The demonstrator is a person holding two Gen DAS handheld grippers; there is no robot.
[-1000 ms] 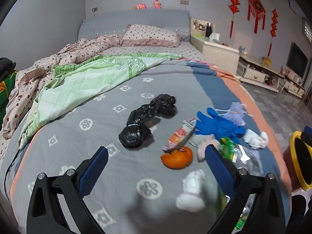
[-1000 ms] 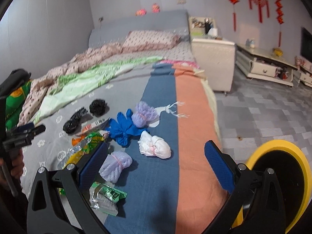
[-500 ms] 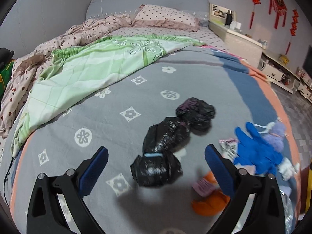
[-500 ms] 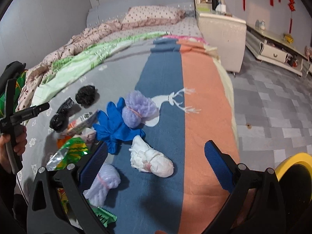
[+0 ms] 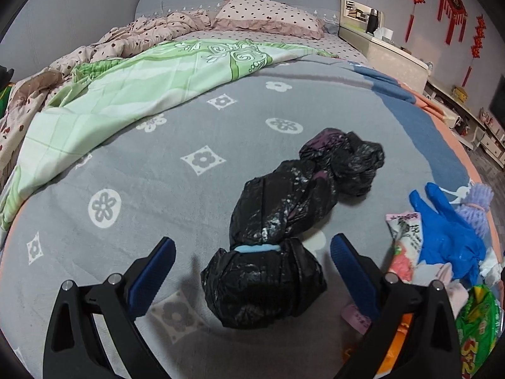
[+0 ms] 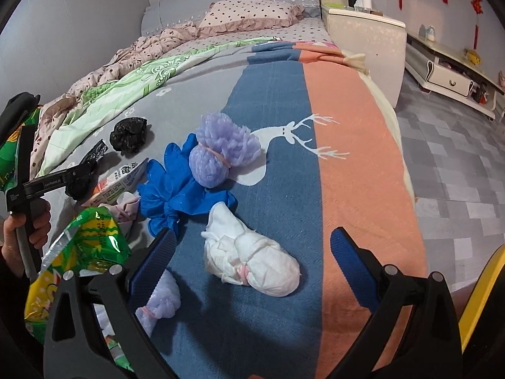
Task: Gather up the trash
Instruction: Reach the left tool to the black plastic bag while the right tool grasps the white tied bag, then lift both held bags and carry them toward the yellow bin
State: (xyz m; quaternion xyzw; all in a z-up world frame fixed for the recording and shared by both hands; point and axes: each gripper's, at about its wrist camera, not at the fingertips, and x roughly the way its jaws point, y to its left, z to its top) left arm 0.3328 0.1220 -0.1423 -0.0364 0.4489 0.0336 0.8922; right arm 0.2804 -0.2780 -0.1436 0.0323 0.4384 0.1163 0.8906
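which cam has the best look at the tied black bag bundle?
Left wrist. The black bag bundle fills the centre of the frame, lying between the open left gripper's fingers, with its blue tie visible. The right wrist view shows only its far crumpled end and slivers behind the left gripper at the left edge.

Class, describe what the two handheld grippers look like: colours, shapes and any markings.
Both the left gripper and the right gripper have black, angular frames with triangular cut-outs and silver screw heads, each ending in two fingers faced with ribbed blue pads. Seen from the right wrist view, the left gripper's black bar carries small white lettering, too small to read.
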